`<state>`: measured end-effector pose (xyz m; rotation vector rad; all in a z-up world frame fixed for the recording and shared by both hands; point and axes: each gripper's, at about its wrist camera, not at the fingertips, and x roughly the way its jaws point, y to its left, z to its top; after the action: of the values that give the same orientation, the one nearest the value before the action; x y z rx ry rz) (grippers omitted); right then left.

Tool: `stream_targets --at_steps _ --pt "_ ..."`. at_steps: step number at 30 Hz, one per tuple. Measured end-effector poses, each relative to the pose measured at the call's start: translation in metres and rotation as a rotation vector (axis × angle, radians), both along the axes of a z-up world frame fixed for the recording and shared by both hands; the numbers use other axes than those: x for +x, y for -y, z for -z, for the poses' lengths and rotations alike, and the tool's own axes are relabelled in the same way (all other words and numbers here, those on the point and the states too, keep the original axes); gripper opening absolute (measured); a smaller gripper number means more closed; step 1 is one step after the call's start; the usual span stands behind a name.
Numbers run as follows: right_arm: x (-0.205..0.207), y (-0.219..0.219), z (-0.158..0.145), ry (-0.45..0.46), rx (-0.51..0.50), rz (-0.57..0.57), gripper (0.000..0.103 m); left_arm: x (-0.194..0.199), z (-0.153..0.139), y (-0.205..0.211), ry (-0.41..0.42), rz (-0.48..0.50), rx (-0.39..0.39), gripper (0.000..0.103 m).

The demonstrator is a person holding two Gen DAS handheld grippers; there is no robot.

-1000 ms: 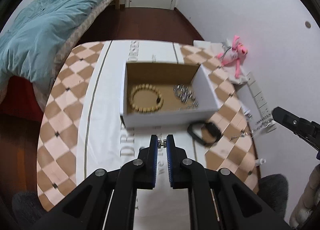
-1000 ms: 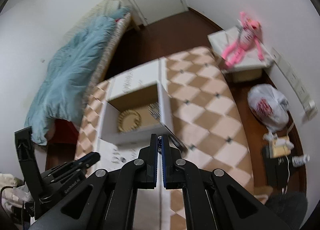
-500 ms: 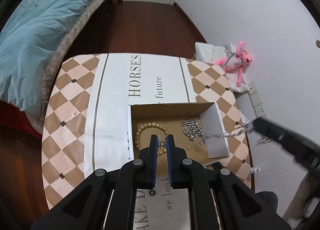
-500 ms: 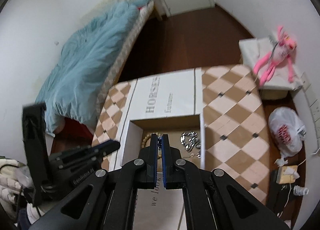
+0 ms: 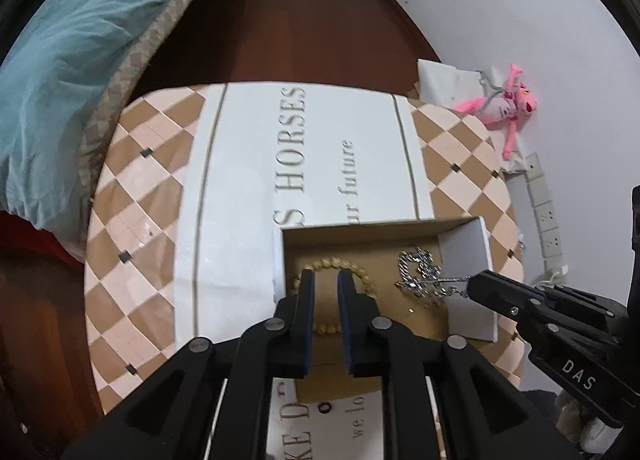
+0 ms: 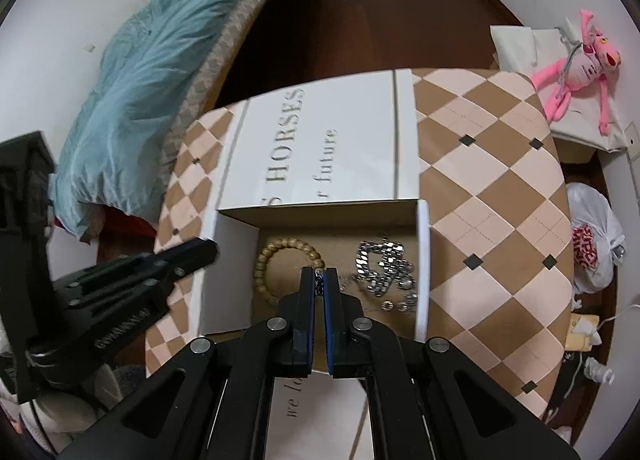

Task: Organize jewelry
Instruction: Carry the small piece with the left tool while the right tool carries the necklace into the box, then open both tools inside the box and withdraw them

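Note:
An open white cardboard box (image 5: 466, 248) (image 6: 422, 244) sits on the table. It holds a wooden bead bracelet (image 5: 362, 274) (image 6: 280, 252) at the left and a heap of silver chain (image 5: 418, 270) (image 6: 380, 266) at the right. My left gripper (image 5: 325, 280) hovers over the box above the bracelet, its jaws slightly apart with nothing between them. My right gripper (image 6: 320, 278) is shut on a thin silver chain that runs down into the heap; it shows from the side in the left wrist view (image 5: 476, 286).
The round table has a checkered cloth (image 6: 488, 188) and a white printed runner (image 5: 304, 164). A small black ring (image 5: 323, 407) lies on the runner near the box. A bed with a teal blanket (image 5: 80, 40) stands left. A pink plush toy (image 6: 580, 68) lies at right.
Both grippers moved forward over the box. The left jaws opened slightly and the small piece they held is gone. The right gripper brought its chain down to the silver heap.

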<state>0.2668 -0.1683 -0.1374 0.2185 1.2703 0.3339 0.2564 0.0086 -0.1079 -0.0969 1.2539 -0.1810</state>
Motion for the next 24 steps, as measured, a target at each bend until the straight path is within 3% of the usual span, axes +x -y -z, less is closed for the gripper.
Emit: stream_targets --at_steps 2,3,4,5,6,9,10,11,13,17,24 --pt "0.001 0.002 0.0 -0.002 -0.016 0.002 0.013 0.0 -0.003 -0.004 0.018 -0.014 0.011 0.037" --pt "0.0 0.004 -0.001 0.0 -0.017 0.006 0.019 0.0 -0.005 -0.006 0.027 -0.021 0.015 0.054" --pt "-0.001 0.006 -0.002 0.007 -0.026 0.006 0.036 -0.001 -0.006 -0.009 0.035 -0.03 0.026 0.073" --pt "-0.001 0.008 -0.004 0.013 -0.031 0.009 0.052 -0.001 -0.007 -0.01 0.044 -0.037 0.034 0.079" --pt "-0.002 0.01 -0.005 0.022 -0.042 0.015 0.057 -0.002 -0.009 -0.012 0.059 -0.046 0.049 0.083" --pt "-0.006 0.013 -0.01 0.051 -0.109 0.029 0.063 -0.007 -0.011 -0.015 0.088 -0.066 0.102 0.09" --pt "-0.008 0.013 -0.01 0.065 -0.165 0.035 0.072 -0.01 -0.012 -0.015 0.104 -0.07 0.12 0.092" --pt "-0.011 0.013 -0.01 0.075 -0.206 0.04 0.089 -0.013 -0.012 -0.015 0.122 -0.072 0.138 0.093" --pt "-0.017 0.013 -0.009 0.097 -0.281 0.051 0.099 -0.019 -0.011 -0.014 0.149 -0.076 0.167 0.096" --pt "-0.031 0.011 0.003 0.103 -0.378 0.061 0.1 -0.034 -0.002 -0.013 0.169 -0.086 0.204 0.098" --pt "-0.046 0.015 0.016 0.097 -0.389 0.086 0.1 -0.051 0.009 -0.012 0.157 -0.104 0.208 0.099"
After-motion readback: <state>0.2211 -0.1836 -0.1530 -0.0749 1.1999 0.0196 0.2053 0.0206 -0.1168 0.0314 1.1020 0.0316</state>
